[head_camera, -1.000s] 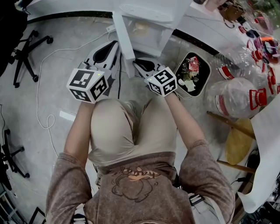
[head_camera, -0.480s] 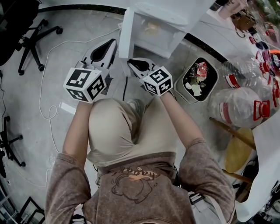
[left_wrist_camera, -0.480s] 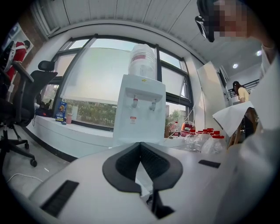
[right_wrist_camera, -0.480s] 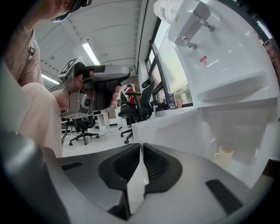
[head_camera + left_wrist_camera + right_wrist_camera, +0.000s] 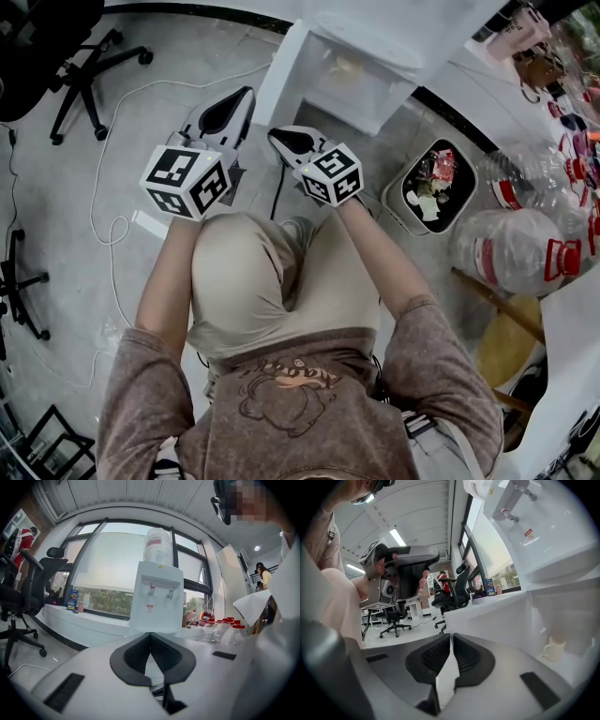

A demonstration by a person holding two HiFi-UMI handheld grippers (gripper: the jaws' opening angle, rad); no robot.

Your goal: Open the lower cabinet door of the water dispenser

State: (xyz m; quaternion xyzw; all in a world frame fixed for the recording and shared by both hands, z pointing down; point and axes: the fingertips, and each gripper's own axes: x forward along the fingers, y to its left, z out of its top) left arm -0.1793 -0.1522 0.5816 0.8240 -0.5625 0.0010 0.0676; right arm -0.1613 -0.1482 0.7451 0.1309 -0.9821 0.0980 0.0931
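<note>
Both grippers sit further back from the door edge vs 1 s ago. Left gripper (image 5: 246, 94) at 11 o'clock, right gripper (image 5: 275, 134) at 12, both approx level, jaws pressed together, empty. Bare floor (image 5: 141, 112) w/ cable left. Lower cabinet door (image 5: 279, 73) stands open at 12; cup (image 5: 349, 67) inside; bin (image 5: 431, 187) at 2.

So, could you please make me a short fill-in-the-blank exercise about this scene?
1. The lower door of the water dispenser stands ___.
2. Inside the cabinet sits a pale ___.
3. The jaws of the right gripper are ___, with nothing between them.
4. The bin of rubbish stands on the person's ___ side.
Missing words: open; cup; shut; right.
</note>
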